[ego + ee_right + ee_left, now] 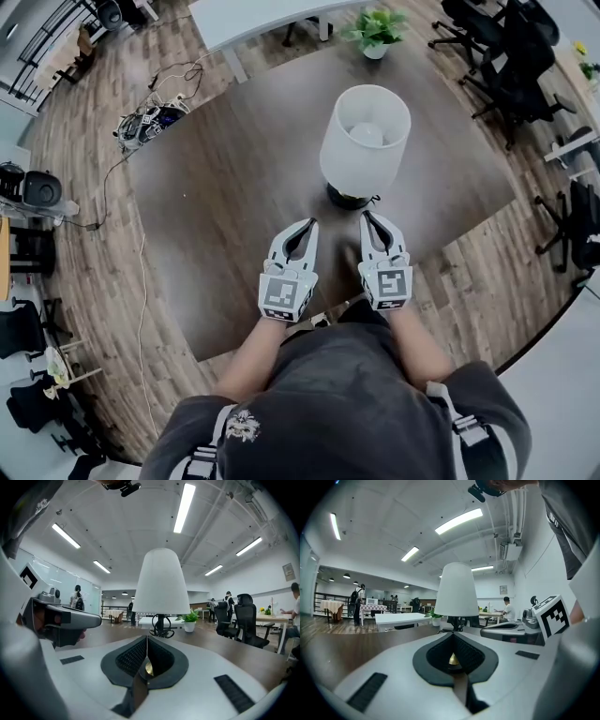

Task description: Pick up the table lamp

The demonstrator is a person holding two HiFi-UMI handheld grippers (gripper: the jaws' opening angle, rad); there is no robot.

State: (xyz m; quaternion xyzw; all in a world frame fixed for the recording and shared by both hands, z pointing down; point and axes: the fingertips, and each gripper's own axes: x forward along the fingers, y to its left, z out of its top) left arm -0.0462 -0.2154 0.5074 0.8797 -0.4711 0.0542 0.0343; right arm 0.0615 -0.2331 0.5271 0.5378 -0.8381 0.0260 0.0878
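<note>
Dark table (216, 187), wood-plank floor (94, 281), office chairs (506, 56) — ceiling strip lights (183, 508), perhaps glass wall (70, 585)

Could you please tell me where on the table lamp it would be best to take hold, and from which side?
Probably the thin dark stem of the table lamp, between shade and base, approached level from the near side where the right gripper points. The white shade looks too wide and tapered for the fingers, which are shut now.
</note>
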